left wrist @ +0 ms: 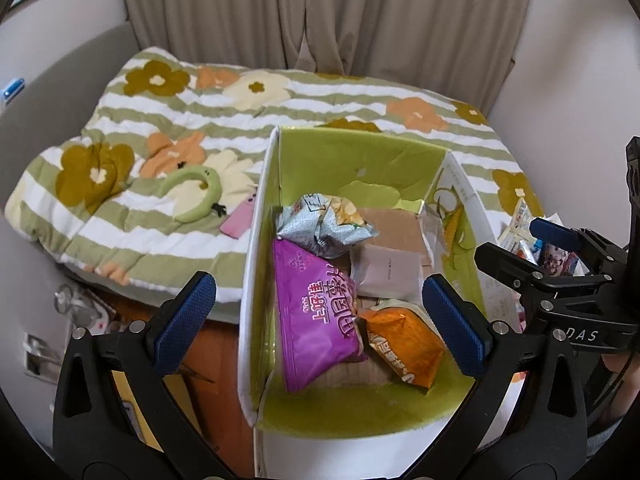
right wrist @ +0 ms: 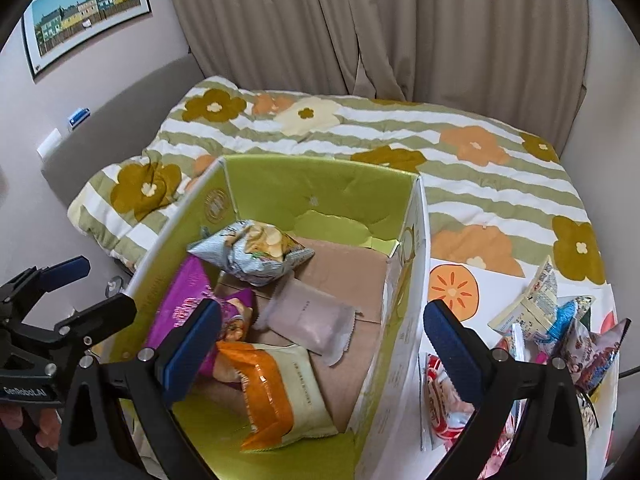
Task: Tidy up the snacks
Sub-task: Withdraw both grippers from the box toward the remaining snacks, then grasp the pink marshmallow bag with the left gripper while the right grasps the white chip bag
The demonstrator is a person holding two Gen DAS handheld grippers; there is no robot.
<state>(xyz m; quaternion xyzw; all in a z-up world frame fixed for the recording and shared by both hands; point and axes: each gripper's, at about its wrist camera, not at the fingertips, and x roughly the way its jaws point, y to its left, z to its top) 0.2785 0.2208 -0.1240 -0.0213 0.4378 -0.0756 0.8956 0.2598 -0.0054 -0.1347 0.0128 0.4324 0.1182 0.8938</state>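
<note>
An open cardboard box (left wrist: 360, 152) with green inner flaps (right wrist: 312, 184) stands beside the bed. Inside lie a purple snack bag (left wrist: 316, 312), an orange and white bag (left wrist: 404, 344) (right wrist: 276, 392), a grey-blue chip bag (left wrist: 324, 224) (right wrist: 252, 256) and a pale pink packet (left wrist: 388, 272) (right wrist: 308, 320). My left gripper (left wrist: 320, 316) is open and empty above the box's near left side. My right gripper (right wrist: 320, 344) is open and empty over the box's right wall; it also shows in the left wrist view (left wrist: 516, 244). Loose snack packets (right wrist: 552, 320) lie right of the box.
A bed with a flowered green-striped quilt (left wrist: 280, 96) lies behind the box, with a green headband (left wrist: 196, 196) and a pink phone (left wrist: 240, 220) on it. Curtains (right wrist: 360, 20) hang at the back. Wooden floor with clutter (left wrist: 100, 320) lies left of the box.
</note>
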